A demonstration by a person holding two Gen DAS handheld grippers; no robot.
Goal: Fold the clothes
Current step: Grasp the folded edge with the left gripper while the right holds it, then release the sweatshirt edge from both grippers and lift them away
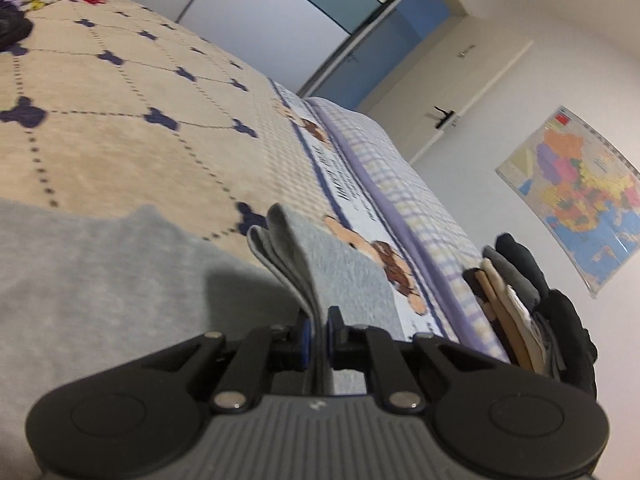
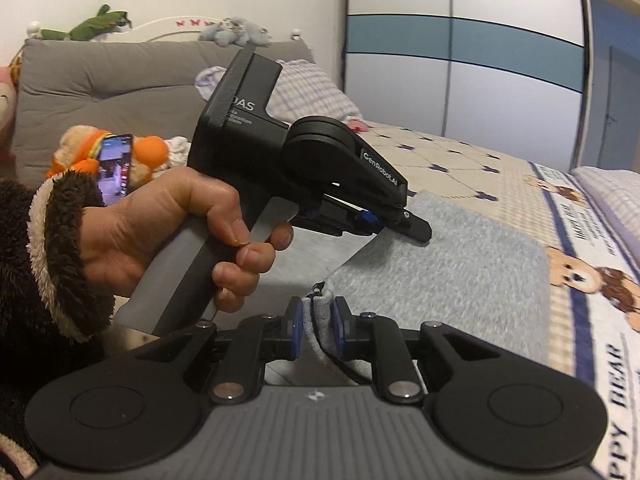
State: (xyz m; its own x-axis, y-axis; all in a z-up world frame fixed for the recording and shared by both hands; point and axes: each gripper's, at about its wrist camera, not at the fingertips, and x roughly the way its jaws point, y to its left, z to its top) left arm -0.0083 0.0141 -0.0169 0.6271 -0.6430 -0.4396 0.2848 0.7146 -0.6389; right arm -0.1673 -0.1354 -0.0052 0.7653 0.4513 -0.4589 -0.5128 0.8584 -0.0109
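- Left claw: closed on a folded edge of the grey garment, layers standing up between its blue pads.
- Right claw: clamped on a bunched grey edge with a dark cord.
- Grey garment: spread flat on the bed, over a beige quilt with navy crosses.
- Left hand: wrapped around its gripper's handle; fleecy dark sleeve.
- Folded clothes stack: at the bed's edge.
- Wall map.
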